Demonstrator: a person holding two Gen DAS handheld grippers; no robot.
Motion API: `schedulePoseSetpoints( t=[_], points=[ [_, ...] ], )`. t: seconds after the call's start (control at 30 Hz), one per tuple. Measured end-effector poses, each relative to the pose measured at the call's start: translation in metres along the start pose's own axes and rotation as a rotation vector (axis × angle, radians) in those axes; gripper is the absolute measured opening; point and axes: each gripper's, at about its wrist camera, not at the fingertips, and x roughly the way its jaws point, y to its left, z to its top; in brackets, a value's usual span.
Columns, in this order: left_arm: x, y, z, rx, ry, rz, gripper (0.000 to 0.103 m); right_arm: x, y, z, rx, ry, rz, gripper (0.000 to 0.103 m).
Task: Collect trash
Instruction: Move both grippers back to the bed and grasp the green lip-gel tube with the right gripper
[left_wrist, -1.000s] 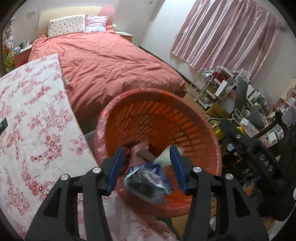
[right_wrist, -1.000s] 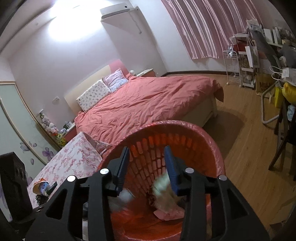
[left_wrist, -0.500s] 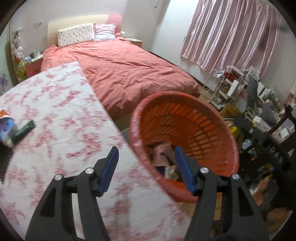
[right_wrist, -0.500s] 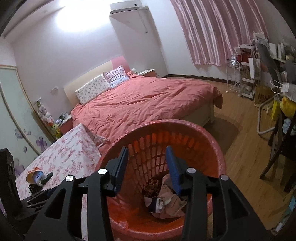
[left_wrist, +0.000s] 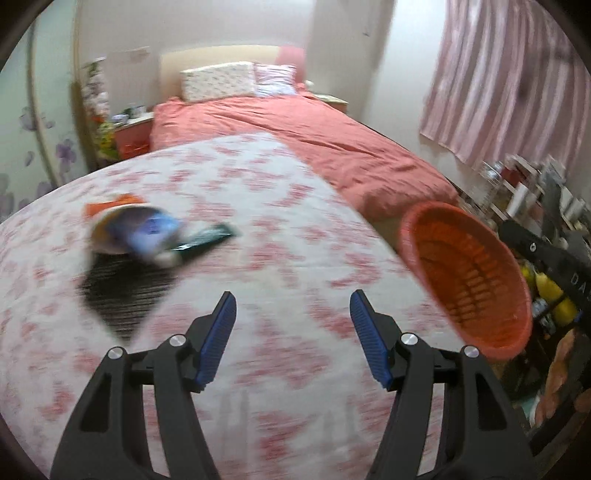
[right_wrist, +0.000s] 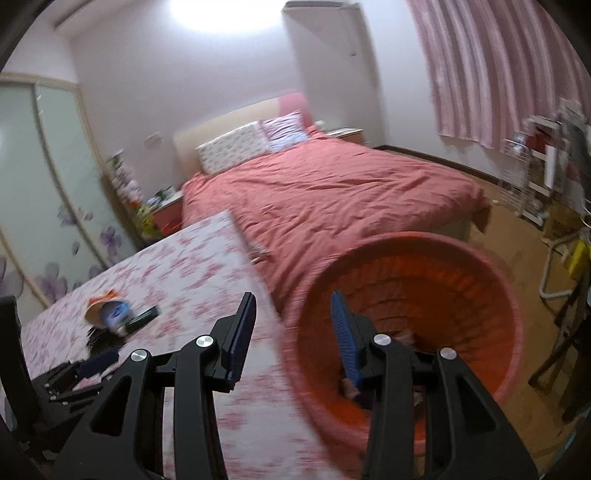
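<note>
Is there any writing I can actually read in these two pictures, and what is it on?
"DA": white letters, cut off by the picture edge, on the black bar beside the orange basket.
The blue-labelled wrapper on the flowered tablecloth: print too blurred to read.
Nothing else legible.

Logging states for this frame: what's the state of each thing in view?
left claw: open, empty
right claw: open, empty
orange basket: beside the table, trash at bottom
wrapper pile: lying on the floral tablecloth, blurred
bed: made
curtain: drawn

Black plastic fingers (left_wrist: 214, 339), ribbed blue pads (right_wrist: 343, 336), silver screws (left_wrist: 177, 340)
</note>
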Motion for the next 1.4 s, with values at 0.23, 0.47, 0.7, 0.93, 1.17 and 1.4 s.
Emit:
schedulePoseSetpoints(
  t=[0.23, 0.47, 0.7, 0.93, 1.17, 1.4],
  points=[
    [-0.029, 0.095, -0.005, -0.132, -0.045, 0.131, 0.067, 0.035, 0.084, -0.007, -0.118, 0.097, 0.105, 0.043],
    [-0.045, 0.170, -0.011, -0.269, -0.058, 0.202, 0.067, 0.077, 0.151, -0.022, -0.191, 0.211, 0.157, 0.043],
    [-0.046, 0.204, -0.018, -0.331, -0.076, 0.201, 0.067, 0.110, 0.190, -0.029, -0.230, 0.263, 0.132, 0.043],
    [-0.040, 0.213, -0.025, -0.367, -0.066, 0.178, 0.067, 0.130, 0.204, -0.032, -0.240, 0.298, 0.110, 0.043],
    [-0.032, 0.211, -0.026, -0.365, -0.058, 0.168, 0.067, 0.131, 0.208, -0.033, -0.257, 0.293, 0.114, 0.043],
    [-0.028, 0.208, -0.026, -0.359, -0.053, 0.164, 0.067, 0.136, 0.220, -0.033, -0.314, 0.285, 0.077, 0.042]
  ],
)
